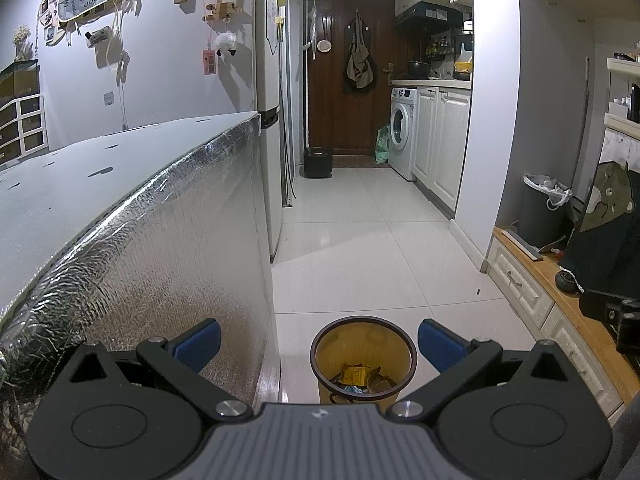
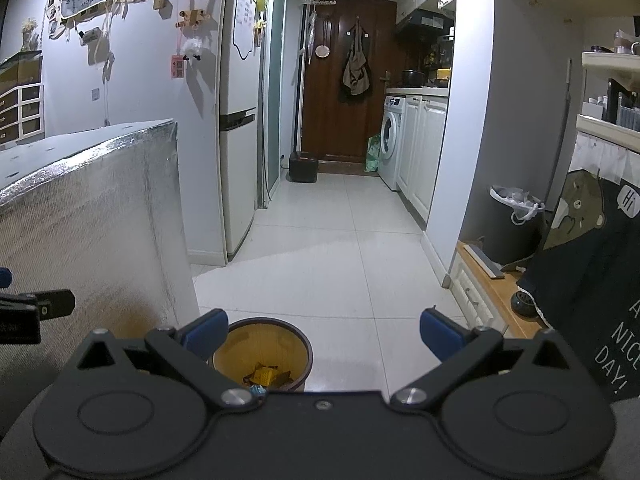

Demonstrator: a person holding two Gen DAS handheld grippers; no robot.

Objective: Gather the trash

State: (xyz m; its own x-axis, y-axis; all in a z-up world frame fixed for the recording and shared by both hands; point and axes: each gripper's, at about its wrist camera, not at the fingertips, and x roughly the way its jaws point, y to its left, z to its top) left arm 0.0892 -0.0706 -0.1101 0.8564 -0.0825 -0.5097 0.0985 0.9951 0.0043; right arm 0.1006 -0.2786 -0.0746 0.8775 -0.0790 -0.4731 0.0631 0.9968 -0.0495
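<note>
A small yellow waste bin [image 1: 363, 360] with a dark rim stands on the white tiled floor beside a foil-covered table. Crumpled wrappers [image 1: 360, 376] lie in it. In the left wrist view my left gripper [image 1: 319, 342] is open and empty, above and behind the bin, with the bin between its blue pads. In the right wrist view the bin [image 2: 264, 354] sits low, by the left finger of my right gripper [image 2: 324, 332], which is open and empty. The left gripper's body shows at the right wrist view's left edge [image 2: 24, 312].
The foil-covered table [image 1: 132, 216] fills the left. A fridge [image 1: 268, 80] stands behind it. A corridor leads to a brown door [image 1: 344, 72], washing machine [image 1: 402, 132] and white cabinets. At right are a low wooden-topped drawer unit [image 1: 532, 280] and a grey lined bin [image 1: 544, 208].
</note>
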